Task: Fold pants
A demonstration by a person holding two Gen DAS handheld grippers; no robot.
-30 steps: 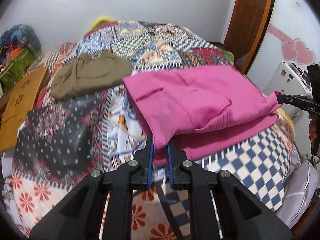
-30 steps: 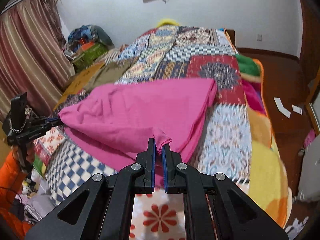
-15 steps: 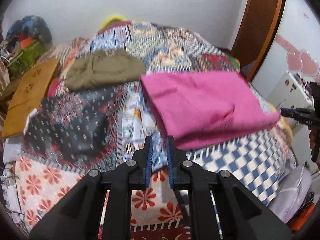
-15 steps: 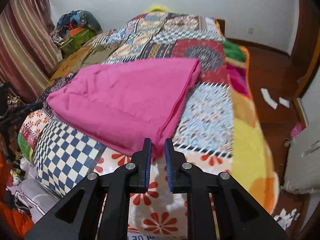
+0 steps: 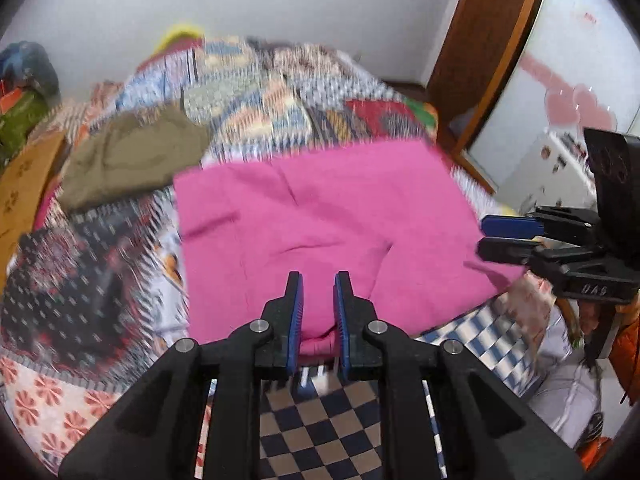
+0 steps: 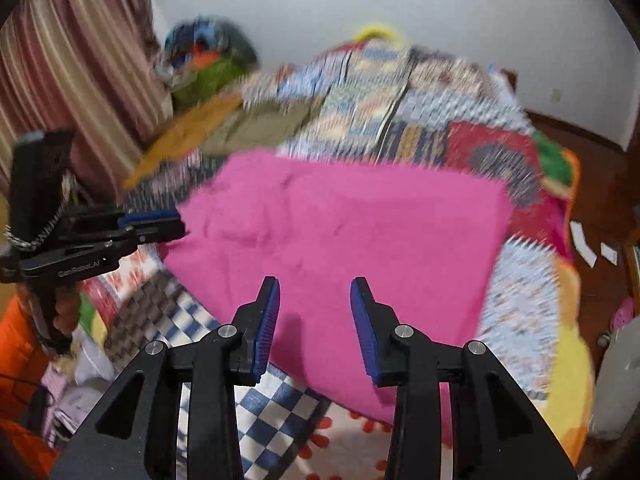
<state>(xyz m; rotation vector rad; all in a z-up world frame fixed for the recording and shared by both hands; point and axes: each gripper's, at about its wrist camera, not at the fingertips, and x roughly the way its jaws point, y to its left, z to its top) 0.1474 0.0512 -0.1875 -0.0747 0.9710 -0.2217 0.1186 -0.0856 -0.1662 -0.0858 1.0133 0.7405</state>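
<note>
The pink pants (image 5: 320, 224) lie folded in a flat rectangle on the patchwork bedspread; they also show in the right wrist view (image 6: 340, 248). My left gripper (image 5: 318, 280) is open and empty, just above the near edge of the pants. My right gripper (image 6: 314, 284) is open wide and empty, over the near edge on its side. Each gripper shows in the other's view: the right gripper (image 5: 486, 236) at the pants' right edge, the left gripper (image 6: 176, 224) at their left edge.
Folded olive pants (image 5: 132, 160) and a mustard garment (image 5: 20, 184) lie on the bed (image 5: 72, 264) at the far left. A pile of clothes (image 6: 208, 56) sits by the striped curtain (image 6: 72, 80). A wooden door (image 5: 488, 40) stands right.
Both grippers let go of the pink fabric and opened. The top layer dropped flat onto the pants. Both grippers now hover over the near edge.
</note>
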